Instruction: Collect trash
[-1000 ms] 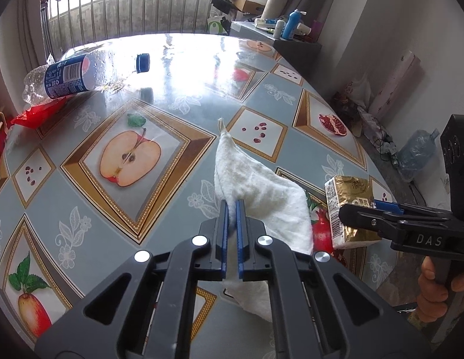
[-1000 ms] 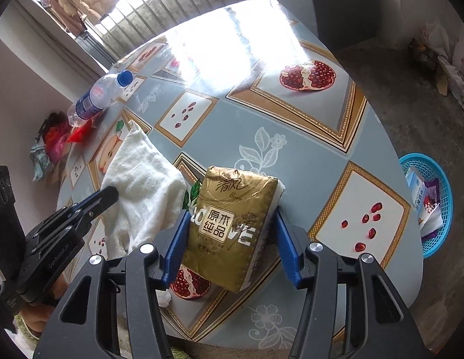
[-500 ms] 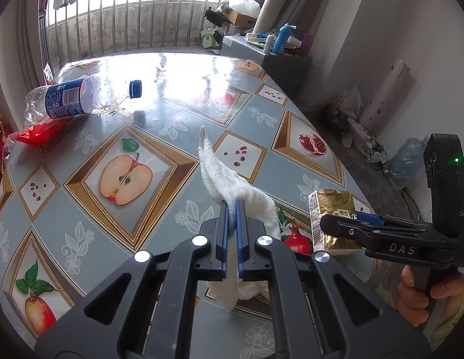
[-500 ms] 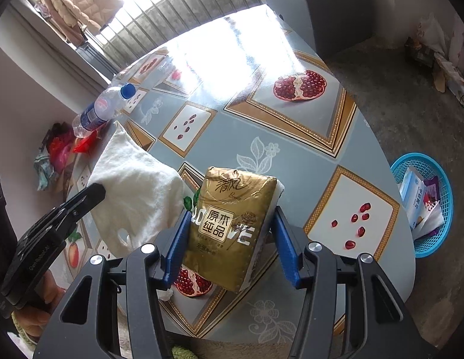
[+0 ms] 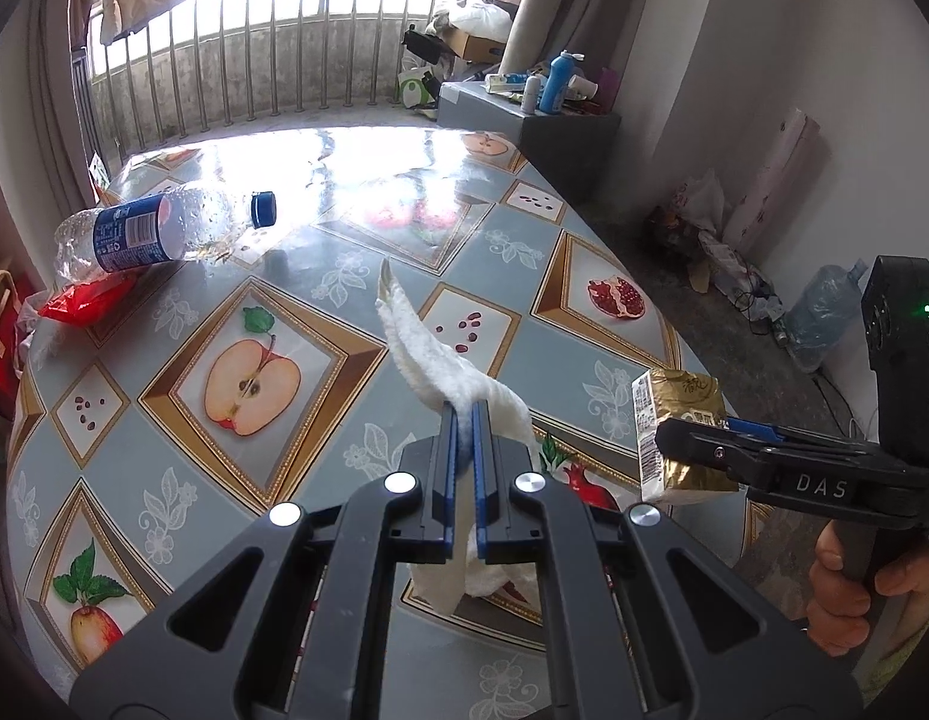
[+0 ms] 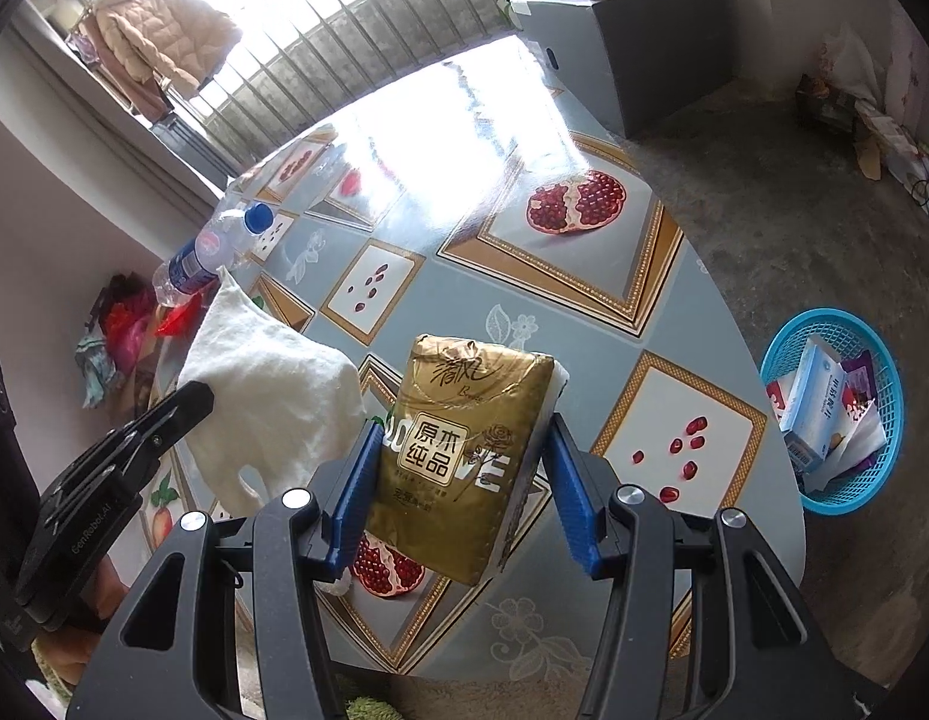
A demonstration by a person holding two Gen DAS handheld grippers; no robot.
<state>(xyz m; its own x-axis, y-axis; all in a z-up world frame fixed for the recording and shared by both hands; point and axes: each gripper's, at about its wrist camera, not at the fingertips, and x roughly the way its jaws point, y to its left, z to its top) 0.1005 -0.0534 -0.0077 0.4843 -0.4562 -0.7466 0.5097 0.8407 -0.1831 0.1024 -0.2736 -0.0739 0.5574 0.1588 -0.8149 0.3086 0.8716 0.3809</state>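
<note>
Left tool (image 5: 462, 420): jaws pinched nearly together on a fold of the white cloth (image 5: 446, 372), most of it hanging clear of the counter (image 5: 590, 312). Right tool (image 6: 464, 468): clamped at mid-width on the gold tissue pack (image 6: 464, 444), blue pads (image 6: 569, 492) pressing its two long sides, pack raised off the counter.

Step in hand, by the look of it: carrying both pieces to the blue basket (image 6: 884, 480), standing on the floor just beyond the counter's edge, on the pack's right in the right wrist view.

- Keep both grips firm; no loosening before arriving over the basket.
- Lift enough for the cloth's hanging tail to clear the counter's edge.
- Take the pack first, being nearer the basket; centre over the rim, then release.
- Avoid the boxes already piled inside; aim for the free side.
- Leave the plastic bottle (image 5: 158, 228) and red wrapper (image 5: 86, 300), far across the counter from the basket, for later.
</note>
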